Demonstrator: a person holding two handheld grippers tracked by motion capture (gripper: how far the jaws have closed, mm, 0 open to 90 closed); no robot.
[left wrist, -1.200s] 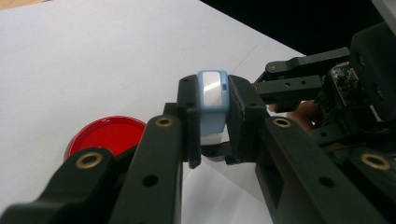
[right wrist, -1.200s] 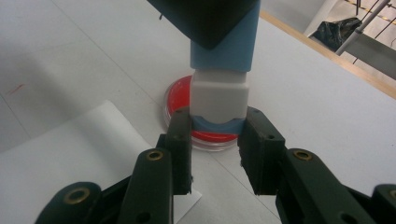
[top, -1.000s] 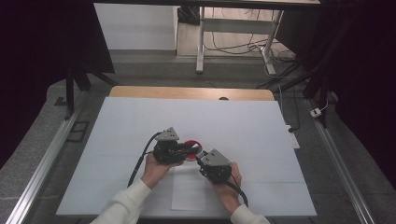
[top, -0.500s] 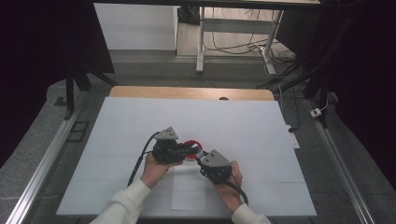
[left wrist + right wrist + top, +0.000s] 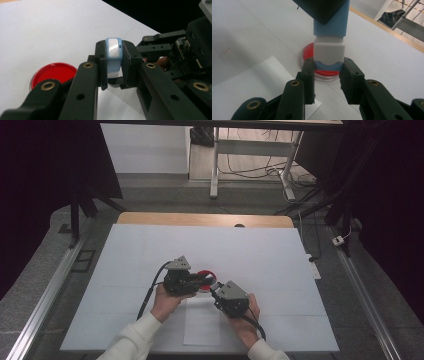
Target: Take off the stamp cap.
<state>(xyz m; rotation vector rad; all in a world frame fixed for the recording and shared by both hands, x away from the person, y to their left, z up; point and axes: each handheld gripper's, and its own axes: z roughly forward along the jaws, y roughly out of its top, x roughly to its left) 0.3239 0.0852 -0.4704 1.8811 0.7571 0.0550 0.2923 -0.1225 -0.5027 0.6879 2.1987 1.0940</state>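
A small light-blue block with a white lower section [image 5: 113, 50] is held upright above the table. My left gripper [image 5: 113, 67] is shut on its blue body. In the right gripper view the same block [image 5: 329, 50] hangs down from above, and my right gripper [image 5: 328, 72] is closed around its blue bottom end, just below the white section. A round red dish [image 5: 308, 56] lies on the table right under the block. The high view has both grippers meeting tip to tip, left gripper [image 5: 202, 281] and right gripper [image 5: 216, 290], over the red dish [image 5: 206, 275].
A white sheet of paper [image 5: 202, 325] lies on the white table cover [image 5: 280, 265] just in front of the dish, between the two hands. A wooden table edge [image 5: 200, 219] runs along the far side. Metal rails flank the table.
My right gripper has edged up and left toward the left gripper, so the jaws now meet at the block. The left hand has barely moved.
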